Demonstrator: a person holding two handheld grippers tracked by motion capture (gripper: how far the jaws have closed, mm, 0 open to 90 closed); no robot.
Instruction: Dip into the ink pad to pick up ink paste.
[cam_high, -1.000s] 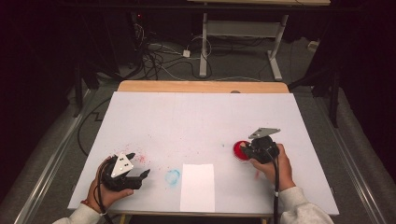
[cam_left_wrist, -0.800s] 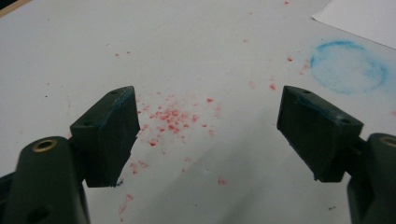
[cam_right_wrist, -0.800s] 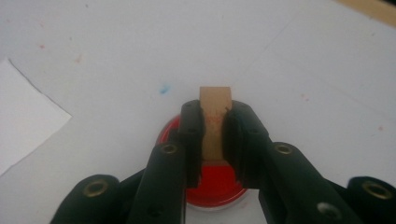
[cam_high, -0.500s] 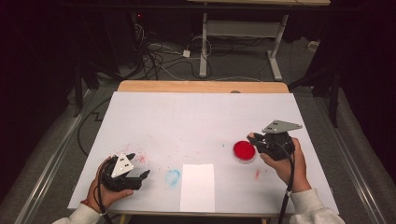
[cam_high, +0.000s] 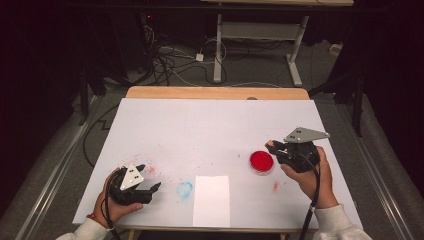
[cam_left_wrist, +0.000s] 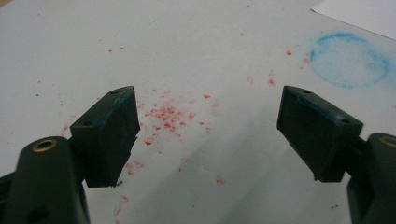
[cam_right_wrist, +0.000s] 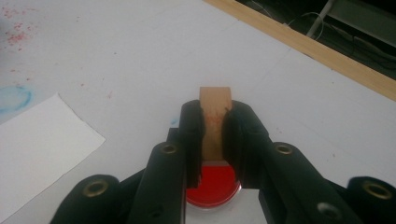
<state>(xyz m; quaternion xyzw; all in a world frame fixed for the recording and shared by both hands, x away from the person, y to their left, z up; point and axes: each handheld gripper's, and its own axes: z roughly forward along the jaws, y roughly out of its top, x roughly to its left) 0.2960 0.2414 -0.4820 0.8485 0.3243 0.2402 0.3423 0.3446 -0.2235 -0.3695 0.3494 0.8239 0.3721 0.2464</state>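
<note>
A small wooden block (cam_right_wrist: 215, 116) sits pinched between the jaws of the right gripper (cam_right_wrist: 214, 140), raised just above the red ink dish (cam_right_wrist: 214, 185); the high view hides the block but places that dish (cam_high: 262, 162) right of the white paper (cam_high: 211, 200); the left gripper (cam_left_wrist: 208, 135), jaws spread, rests on the bench (cam_high: 210, 130) over red specks (cam_left_wrist: 168, 116), beside a blue ring (cam_left_wrist: 350, 59).

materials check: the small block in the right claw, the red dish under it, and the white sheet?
Small tan block: looks like bare wood, matte, with a faint red smear; it could be a stamp. Round red dish: clear glossy rim, probably plastic or glass, with a saturated red filling, possibly an ink pad. White rectangular sheet: thin, flat and matte, most likely paper. The right claw is shut on the block.
</note>
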